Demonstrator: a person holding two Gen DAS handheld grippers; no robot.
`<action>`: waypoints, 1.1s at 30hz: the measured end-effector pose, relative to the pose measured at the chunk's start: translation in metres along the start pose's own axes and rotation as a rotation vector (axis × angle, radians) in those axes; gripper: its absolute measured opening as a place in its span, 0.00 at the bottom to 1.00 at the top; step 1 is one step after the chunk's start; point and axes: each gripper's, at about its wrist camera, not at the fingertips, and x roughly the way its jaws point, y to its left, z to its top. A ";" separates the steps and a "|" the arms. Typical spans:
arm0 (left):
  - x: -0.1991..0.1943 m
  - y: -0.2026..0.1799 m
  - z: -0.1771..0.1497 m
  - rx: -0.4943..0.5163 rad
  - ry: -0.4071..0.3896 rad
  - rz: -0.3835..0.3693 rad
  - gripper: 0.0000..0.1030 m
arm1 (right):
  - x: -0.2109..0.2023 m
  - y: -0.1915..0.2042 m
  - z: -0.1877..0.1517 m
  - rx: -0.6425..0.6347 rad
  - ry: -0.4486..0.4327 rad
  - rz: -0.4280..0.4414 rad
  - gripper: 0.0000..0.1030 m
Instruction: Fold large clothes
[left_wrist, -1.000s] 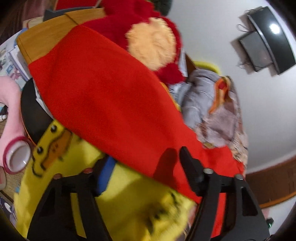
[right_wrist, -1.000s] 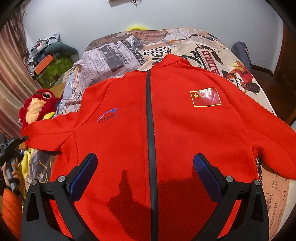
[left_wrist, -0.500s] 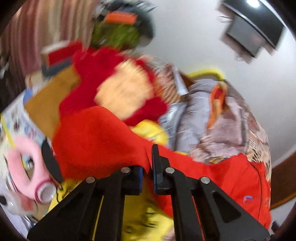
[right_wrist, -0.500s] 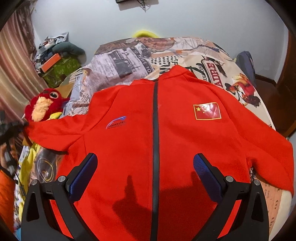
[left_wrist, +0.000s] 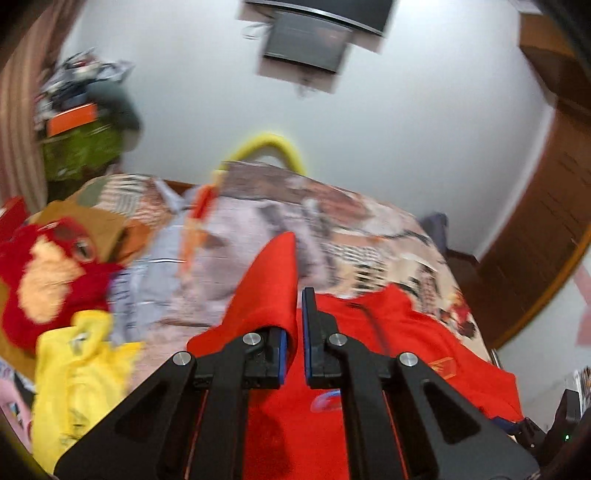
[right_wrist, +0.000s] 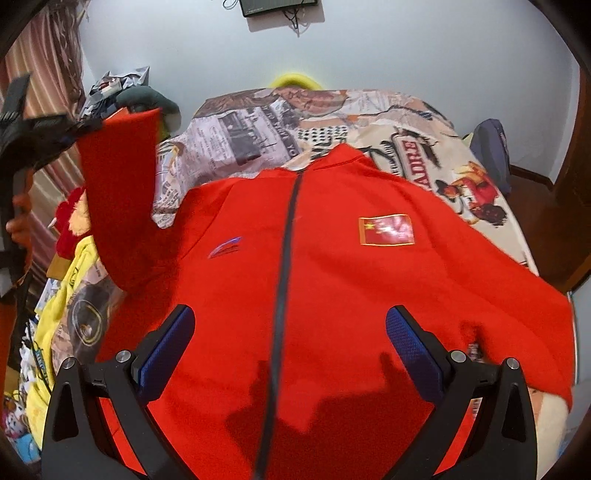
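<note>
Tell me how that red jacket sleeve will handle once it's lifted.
Likely floppy: the sleeve already hangs limp from the left gripper. Probably grippy rather than slick, judging by its fleecy look. The red jacket may drag along.

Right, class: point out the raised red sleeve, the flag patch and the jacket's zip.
raised sleeve (right_wrist: 122, 192), right wrist view, middle of the hanging cloth.
flag patch (right_wrist: 386, 230), right wrist view, patch centre.
zip (right_wrist: 286, 258), right wrist view, dark strip mid-chest.

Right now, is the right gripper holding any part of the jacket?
No: the right gripper hangs open above the red jacket, fingers apart.
</note>
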 end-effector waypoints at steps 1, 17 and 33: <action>0.009 -0.019 -0.003 0.019 0.016 -0.020 0.05 | -0.002 -0.006 -0.001 0.000 -0.003 -0.004 1.00; 0.115 -0.157 -0.173 0.290 0.535 -0.091 0.11 | -0.025 -0.083 -0.027 0.133 0.017 -0.051 1.00; 0.006 -0.039 -0.149 0.349 0.351 0.055 0.62 | -0.012 0.014 0.004 -0.166 -0.006 -0.104 1.00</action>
